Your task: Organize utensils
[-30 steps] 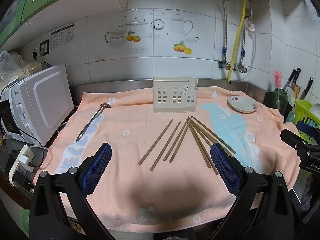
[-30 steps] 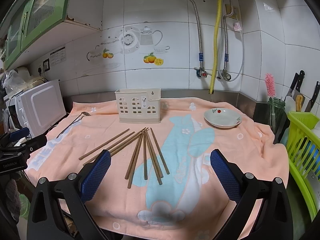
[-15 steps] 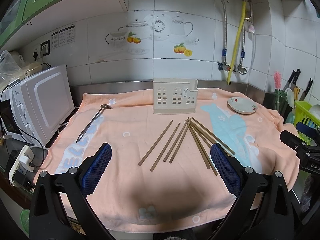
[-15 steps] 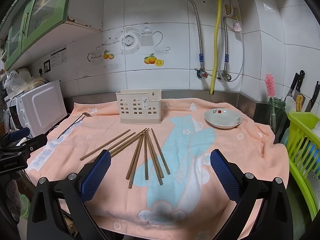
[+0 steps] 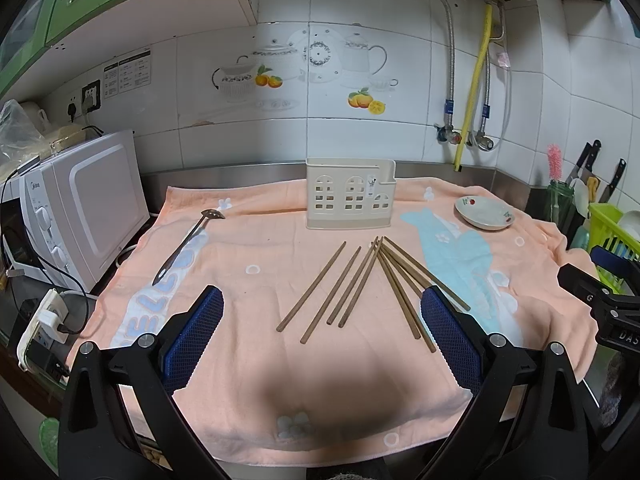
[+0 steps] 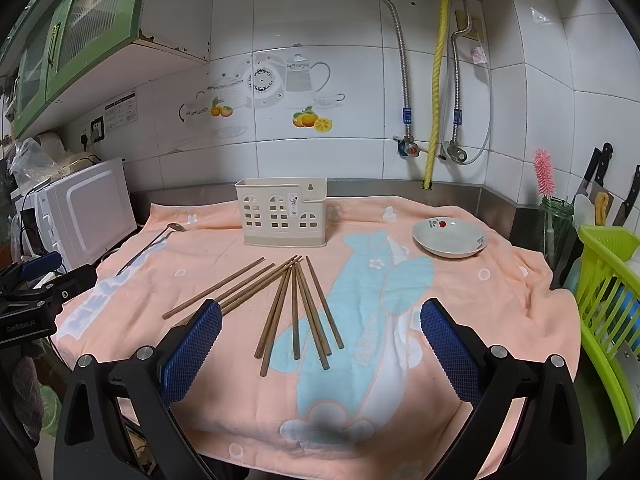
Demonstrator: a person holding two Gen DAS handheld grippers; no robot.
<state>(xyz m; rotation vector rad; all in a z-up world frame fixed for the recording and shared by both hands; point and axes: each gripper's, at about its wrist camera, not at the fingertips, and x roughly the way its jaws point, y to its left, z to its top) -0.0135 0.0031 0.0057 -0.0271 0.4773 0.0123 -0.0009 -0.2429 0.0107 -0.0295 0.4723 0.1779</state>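
Note:
Several brown chopsticks [image 5: 360,280] lie fanned out on the peach towel [image 5: 260,360]; they also show in the right wrist view [image 6: 296,304]. A cream utensil holder [image 5: 350,199] stands upright behind them, also in the right wrist view [image 6: 282,212]. A metal slotted spoon [image 5: 188,240] lies at the left, seen too in the right wrist view [image 6: 152,244]. My left gripper [image 5: 320,336] is open and empty, near the towel's front edge. My right gripper [image 6: 320,340] is open and empty, in front of the chopsticks.
A white microwave [image 5: 80,208] stands at the left. A small white dish [image 6: 448,237] sits on the towel at the right. A green dish rack [image 6: 608,300], a jar with a pink brush [image 6: 554,216] and knives stand at the far right.
Both views have shifted very slightly closer to the towel. Nothing on the towel has moved, and both grippers remain open.

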